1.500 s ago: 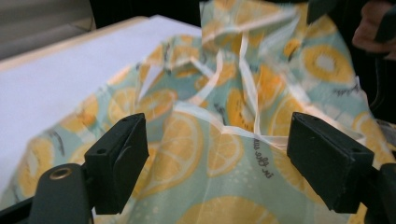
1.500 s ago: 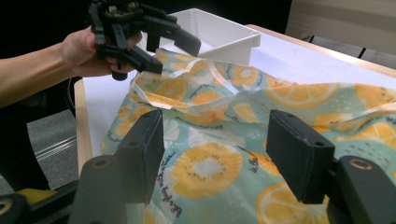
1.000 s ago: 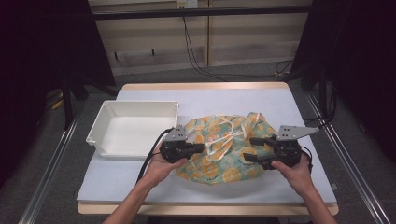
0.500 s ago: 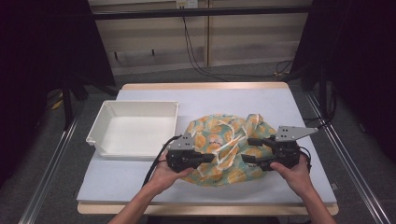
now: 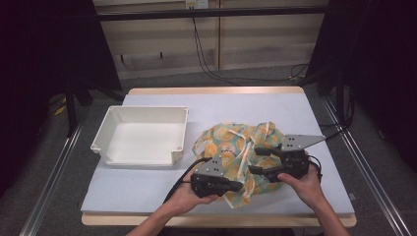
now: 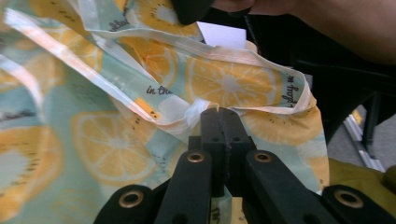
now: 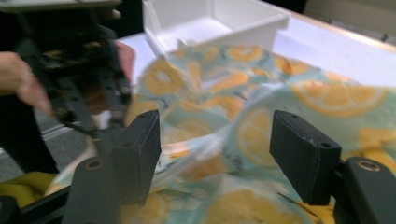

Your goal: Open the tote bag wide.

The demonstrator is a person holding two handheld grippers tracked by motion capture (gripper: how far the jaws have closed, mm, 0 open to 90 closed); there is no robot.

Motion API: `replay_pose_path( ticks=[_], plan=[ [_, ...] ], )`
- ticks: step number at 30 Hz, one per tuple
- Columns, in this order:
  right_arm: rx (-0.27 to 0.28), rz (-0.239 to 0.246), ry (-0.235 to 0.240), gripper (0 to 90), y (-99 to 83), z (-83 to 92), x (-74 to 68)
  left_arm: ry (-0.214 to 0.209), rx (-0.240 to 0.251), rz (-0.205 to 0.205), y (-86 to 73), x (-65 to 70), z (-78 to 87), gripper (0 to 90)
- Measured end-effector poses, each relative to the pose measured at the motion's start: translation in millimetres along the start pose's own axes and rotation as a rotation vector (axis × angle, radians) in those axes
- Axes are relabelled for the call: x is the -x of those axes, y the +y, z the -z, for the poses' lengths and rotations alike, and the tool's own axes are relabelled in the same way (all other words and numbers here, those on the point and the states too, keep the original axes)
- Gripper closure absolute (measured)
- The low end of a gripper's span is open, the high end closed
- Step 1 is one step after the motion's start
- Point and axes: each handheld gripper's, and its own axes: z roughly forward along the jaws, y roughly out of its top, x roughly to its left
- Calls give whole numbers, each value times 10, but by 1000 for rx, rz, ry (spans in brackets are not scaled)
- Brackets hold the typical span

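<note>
Lemon-print cloth (image 5: 236,147) pinched in left tool (image 6: 219,122); right tool (image 7: 215,154) agape.

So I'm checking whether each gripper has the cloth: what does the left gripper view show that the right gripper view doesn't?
Left gripper view alone: the left gripper with its fingers pressed together on a pale hem of the lemon-print fabric, printed lettering readable along the hems.

Right gripper view alone: the right gripper with fingers spread wide apart over the cloth, gripping nothing, plus the white rectangular plastic tray and the pale table top beyond.

Both: the same lemon-print fabric, and the other hand with its gripper farther off.
</note>
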Motion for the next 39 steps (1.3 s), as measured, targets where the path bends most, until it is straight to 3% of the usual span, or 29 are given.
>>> replay_pose_path(
  ticks=[7, 12, 15, 19, 22, 27, 30, 34, 35, 39],
  plan=[
    [-72, -48, -43, 294, -137, -162, 99, -21, -29, -11, -21, 53, -107, 900],
    [-112, -34, -60, 303, -190, -275, 92, -26, -26, -11, -43, 30, -124, 900],
    [-147, -6, -75, 429, -230, -374, 58, -13, -31, -5, -53, 8, -112, 900],
    [-168, 5, -73, 716, -276, -444, 35, 0, -6, 23, -77, -48, -63, 878],
    [-155, 0, -51, 875, -287, -447, 29, 28, 24, 44, -69, -106, 39, 788],
    [-131, -10, -31, 897, -280, -387, 34, 52, 90, 61, -25, -162, 229, 670],
    [-106, -23, -23, 898, -290, -302, 50, 97, 146, 91, 8, -246, 390, 637],
    [-89, -29, -15, 898, -301, -263, 43, 125, 147, 119, 8, -335, 424, 634],
    [-88, -27, -12, 898, -298, -260, 34, 128, 119, 123, 5, -384, 390, 626],
    [-86, -21, -7, 898, -291, -245, 14, 128, 84, 138, -17, -451, 300, 563]
  ],
)
